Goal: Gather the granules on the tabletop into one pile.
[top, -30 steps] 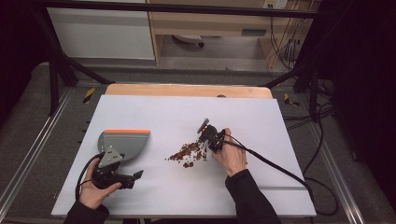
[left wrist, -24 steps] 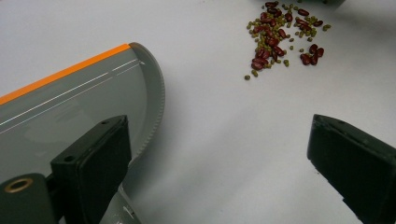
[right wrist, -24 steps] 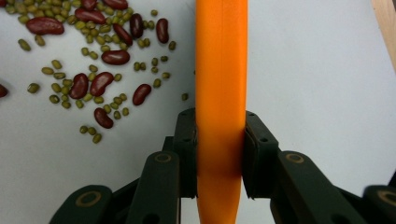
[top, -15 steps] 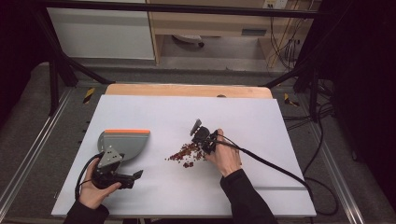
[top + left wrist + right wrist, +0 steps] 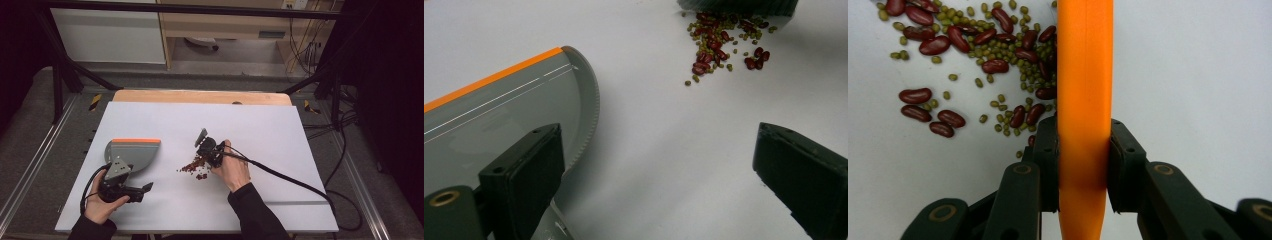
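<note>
Orange plastic runs straight up the middle of the right gripper view: we see the brush handle (image 5: 1084, 100) clamped between the two black jaws of the right gripper (image 5: 1083, 165), whose pads press on it from both sides. In the high view that right gripper (image 5: 207, 147) sits near the middle of the white table (image 5: 280, 130), its brush head tipped over the upper right edge of the beans (image 5: 194, 166). These beans (image 5: 978, 55) are a loose scatter of dark red kidney-shaped ones mixed with small green ones, lying directly on the table surface. To the left of them, well apart, lies the grey dustpan (image 5: 132, 154) with its orange lip turned away from us. Our left gripper (image 5: 131, 192) rests at the pan's near end; in the left gripper view its jaws stand wide apart, one over the dustpan (image 5: 509, 120) and the other over bare table, with nothing pinched between them. The beans (image 5: 719, 45) show ahead of that gripper, at the top of its view. We can read no brand, label or writing on any of these things.
</note>
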Demonstrator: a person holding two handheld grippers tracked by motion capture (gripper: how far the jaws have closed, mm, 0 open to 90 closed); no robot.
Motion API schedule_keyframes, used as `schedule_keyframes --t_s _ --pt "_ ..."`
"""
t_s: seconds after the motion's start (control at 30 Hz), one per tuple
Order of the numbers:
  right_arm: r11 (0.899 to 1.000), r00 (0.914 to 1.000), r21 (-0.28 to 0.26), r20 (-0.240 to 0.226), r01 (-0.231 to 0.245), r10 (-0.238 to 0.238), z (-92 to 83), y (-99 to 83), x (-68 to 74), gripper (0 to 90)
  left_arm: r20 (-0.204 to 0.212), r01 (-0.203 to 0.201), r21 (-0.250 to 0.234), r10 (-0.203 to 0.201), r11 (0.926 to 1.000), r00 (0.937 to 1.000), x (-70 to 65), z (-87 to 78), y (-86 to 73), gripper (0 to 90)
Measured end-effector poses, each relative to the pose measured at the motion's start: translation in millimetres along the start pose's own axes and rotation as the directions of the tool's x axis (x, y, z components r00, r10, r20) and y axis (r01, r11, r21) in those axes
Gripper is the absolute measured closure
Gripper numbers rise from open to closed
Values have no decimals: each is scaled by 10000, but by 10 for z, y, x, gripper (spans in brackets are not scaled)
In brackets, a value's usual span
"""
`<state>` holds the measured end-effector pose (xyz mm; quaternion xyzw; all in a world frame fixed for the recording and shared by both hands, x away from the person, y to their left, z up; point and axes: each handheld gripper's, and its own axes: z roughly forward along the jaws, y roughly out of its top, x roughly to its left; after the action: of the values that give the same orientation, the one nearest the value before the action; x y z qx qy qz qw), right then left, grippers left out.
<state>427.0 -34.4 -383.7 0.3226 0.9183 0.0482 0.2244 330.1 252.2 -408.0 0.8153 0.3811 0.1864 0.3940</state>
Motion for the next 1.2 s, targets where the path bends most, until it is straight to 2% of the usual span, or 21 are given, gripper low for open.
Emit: schedule_keyframes --t_s 0.1,0.17,0.23,0.27,0.33,0.4,0.43,0.5,0.6,0.63,0.67,0.7,0.77,0.87,0.93,1.0,1.03,1.2 --pt "9999 9999 -112 159 -30 31 -49 -15 -47 708 -18 38 -15 -38 10000 10000 8 -4 -1 62" --pt "9992 10000 -393 46 -52 54 -135 -33 -97 708 -29 29 -1 -29 10000 10000 11 -1 -2 62" --pt "9974 9994 -679 -258 -235 218 -231 -52 -132 708 -17 15 3 -15 10000 10000 7 -1 0 62" --pt "9966 9989 -810 -454 -157 121 -272 -64 -151 708 -9 9 -7 -9 10000 10000 4 -1 0 62" --pt "9948 9936 -999 -1128 -172 59 -337 -82 -150 708 -19 12 5 -12 10000 10000 5 1 1 62" --pt "9919 9797 -1271 -1995 -79 -177 -387 -89 -117 708 -16 25 16 -25 10000 10000 3 3 1 62" --pt "9906 9738 -1369 -2253 -6 -305 -398 -88 -96 708 -10 17 16 -17 10000 10000 1 4 2 62" --pt "9898 9552 -1414 -2899 185 -592 -411 -71 -26 708 -7 5 22 -5 10000 10000 -3 5 2 62" --pt "9886 9390 -1400 -3292 557 -995 -390 -34 56 708 -9 18 27 -18 10000 10000 2 5 0 62" --pt "9852 9345 -1518 -3327 793 -1265 -379 -19 90 708 -13 27 20 -27 10000 10000 4 4 0 62" --pt "9854 9308 -1498 -3422 810 -1286 -373 -9 106 708 -24 30 20 -30 10000 10000 5 4 0 62" --pt "9842 9205 -1517 -3641 919 -1420 -361 9 128 708 -19 25 19 -25 10000 10000 6 4 0 62" --pt "9834 9088 -1576 -3910 900 -1459 -349 43 157 708 -13 18 39 -18 10000 10000 3 7 1 62" --pt "9838 9020 -1467 -4031 1028 -1544 -328 103 204 708 1 17 17 -17 10000 10000 2 5 1 62" --pt "9843 8897 -1380 -4277 1104 -1597 -311 141 227 709 -20 35 16 -35 10000 10000 7 3 0 62" --pt "9838 8691 -1361 -4654 1165 -1673 -282 180 242 708 -14 24 7 -24 10000 10000 9 -1 -1 62" --pt "9840 8618 -1299 -4780 1217 -1697 -257 206 250 708 -20 23 2 -23 10000 10000 9 -1 -1 62" --pt "9855 8564 -1026 -4882 1353 -1684 -185 316 268 708 -27 22 -1 -22 10000 10000 10 0 -2 62"
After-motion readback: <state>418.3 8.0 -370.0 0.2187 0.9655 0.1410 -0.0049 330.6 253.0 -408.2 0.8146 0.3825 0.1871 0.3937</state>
